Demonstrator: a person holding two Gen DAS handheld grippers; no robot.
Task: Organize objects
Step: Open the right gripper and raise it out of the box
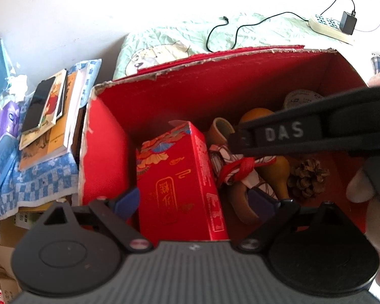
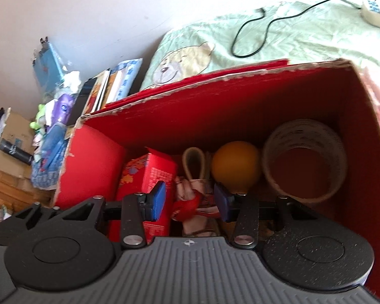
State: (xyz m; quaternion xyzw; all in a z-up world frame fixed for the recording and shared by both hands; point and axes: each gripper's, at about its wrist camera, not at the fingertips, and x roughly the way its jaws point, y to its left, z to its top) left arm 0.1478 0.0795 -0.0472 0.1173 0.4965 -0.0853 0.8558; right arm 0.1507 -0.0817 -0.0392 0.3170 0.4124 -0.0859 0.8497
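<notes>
Red cardboard box (image 1: pixel 215 86) with torn, frayed rims sits open on a pale green bedsheet (image 1: pixel 179 35) printed with a cartoon bear, and it fills most of both wrist views. Inside it, at the left, a red gift carton (image 1: pixel 177 177) with gold lettering and a floral pattern stands upright against the box wall. At the far right corner lies a wide roll of tape (image 2: pixel 304 157), its hollow core facing the camera. Just left of the roll rests an orange gourd (image 2: pixel 236 166), its round end up. Between gourd and carton lies a small bundle of patterned cloth tied with red cord (image 2: pixel 192 202), next to a tan loop-shaped item that cannot be identified. A brown pine cone (image 1: pixel 307 177) lies on the box floor near the gourd.

Left gripper (image 1: pixel 193 198) hangs above the carton, blue pads spread wide, holding nothing. Right gripper (image 2: pixel 190 200) reaches into the box with its pads apart on either side of the cord bundle, not closed on it.

Beyond the box, a black cable (image 1: pixel 240 27) trails across the sheet to a power strip (image 1: pixel 329 26). Books (image 1: pixel 53 116) are stacked to the left.
</notes>
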